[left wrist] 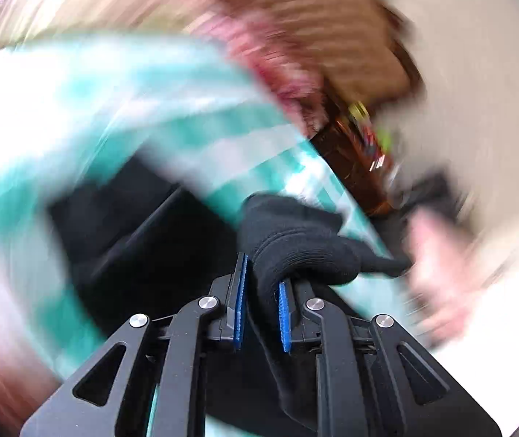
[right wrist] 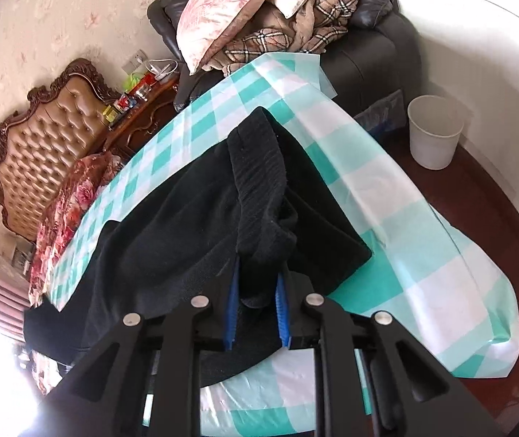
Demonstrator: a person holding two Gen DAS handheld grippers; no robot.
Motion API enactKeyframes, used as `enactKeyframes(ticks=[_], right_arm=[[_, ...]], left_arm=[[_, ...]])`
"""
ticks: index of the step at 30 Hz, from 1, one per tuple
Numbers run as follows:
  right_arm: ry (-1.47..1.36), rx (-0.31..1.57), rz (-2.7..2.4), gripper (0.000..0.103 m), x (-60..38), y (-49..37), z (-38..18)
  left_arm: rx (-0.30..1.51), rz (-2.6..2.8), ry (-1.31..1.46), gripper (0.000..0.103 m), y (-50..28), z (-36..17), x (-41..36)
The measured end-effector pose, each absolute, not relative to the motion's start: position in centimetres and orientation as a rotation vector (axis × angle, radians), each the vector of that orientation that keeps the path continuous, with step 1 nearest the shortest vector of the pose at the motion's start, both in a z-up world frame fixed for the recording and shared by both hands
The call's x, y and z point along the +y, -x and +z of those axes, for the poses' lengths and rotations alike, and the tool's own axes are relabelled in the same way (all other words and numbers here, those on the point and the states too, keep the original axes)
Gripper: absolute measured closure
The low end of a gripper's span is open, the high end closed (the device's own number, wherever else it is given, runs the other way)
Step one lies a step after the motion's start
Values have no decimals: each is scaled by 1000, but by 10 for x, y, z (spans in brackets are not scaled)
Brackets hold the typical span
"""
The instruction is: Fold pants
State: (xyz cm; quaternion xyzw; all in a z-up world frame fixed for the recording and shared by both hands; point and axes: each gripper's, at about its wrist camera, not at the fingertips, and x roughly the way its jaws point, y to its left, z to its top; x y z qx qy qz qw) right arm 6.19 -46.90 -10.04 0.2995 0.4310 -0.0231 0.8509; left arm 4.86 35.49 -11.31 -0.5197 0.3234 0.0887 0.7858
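Black pants point(right wrist: 172, 233) lie across a table under a teal-and-white checked cloth point(right wrist: 398, 218). My right gripper point(right wrist: 257, 284) is shut on the ribbed waistband point(right wrist: 259, 189), a bunch of black cloth pinched between its blue pads and lifted off the table. In the left wrist view the scene is smeared by motion. My left gripper point(left wrist: 262, 284) is shut on a ribbed fold of the black pants point(left wrist: 292, 244), which bulges up between and past the blue pads. The rest of the pants point(left wrist: 143, 240) shows as a dark mass beyond.
A white bin point(right wrist: 434, 131) stands on the dark floor right of the table. A dark sofa point(right wrist: 372, 58) piled with pillows and blankets is at the far end. A tufted headboard point(right wrist: 41, 156) and a cluttered wooden cabinet point(right wrist: 139, 105) stand to the left.
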Motion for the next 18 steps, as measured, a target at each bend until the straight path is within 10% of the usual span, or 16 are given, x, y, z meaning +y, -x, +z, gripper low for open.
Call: enactKeyframes(ticks=[7, 11, 18], right_arm=[[-631, 937, -55, 81, -466, -68, -98], [-661, 945, -41, 58, -465, -70, -100], [-705, 971, -67, 61, -469, -80, -116]], left_arm=[[700, 190, 1293, 93, -16, -182, 395], [659, 131, 1274, 64, -24, -174, 393], [700, 157, 1262, 61, -44, -179, 386]])
